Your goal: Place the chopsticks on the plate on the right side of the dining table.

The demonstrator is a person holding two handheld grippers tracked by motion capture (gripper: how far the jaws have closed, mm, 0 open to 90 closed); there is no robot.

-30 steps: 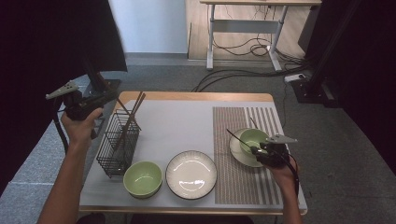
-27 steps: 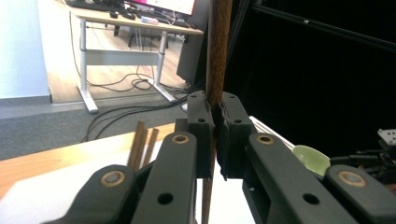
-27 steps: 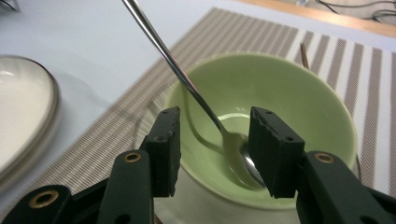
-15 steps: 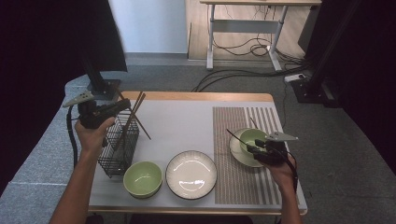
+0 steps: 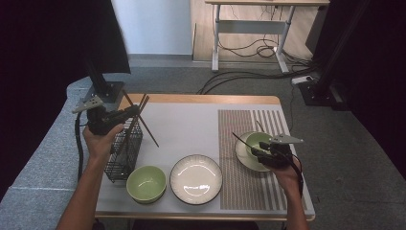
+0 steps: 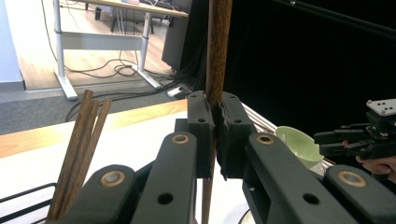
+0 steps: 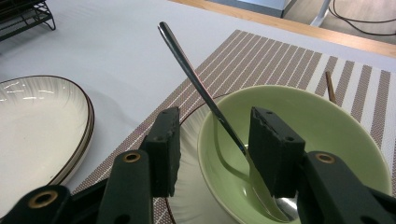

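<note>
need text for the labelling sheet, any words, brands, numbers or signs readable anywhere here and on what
None: no readable word, brand, number or sign in any view.
The left gripper, shut on a wooden chopstick, shows bare black jaws and brass rivets.
The right gripper, the green bowl and the spoon carry no print.
The white plate, striped placemat and wire basket bear pattern but no lettering.

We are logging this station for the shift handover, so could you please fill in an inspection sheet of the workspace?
Surface: white table with striped placemat.
Job's things: chopstick clamped upright; more chopsticks in wire basket.
Clutter: green bowl, white plate, spoon in second green bowl on saucer.
Grippers: left tongs shut on chopstick; right tongs open astride the spoon.
Cables: floor cables.
Surroundings: desk frame, dark curtains.
</note>
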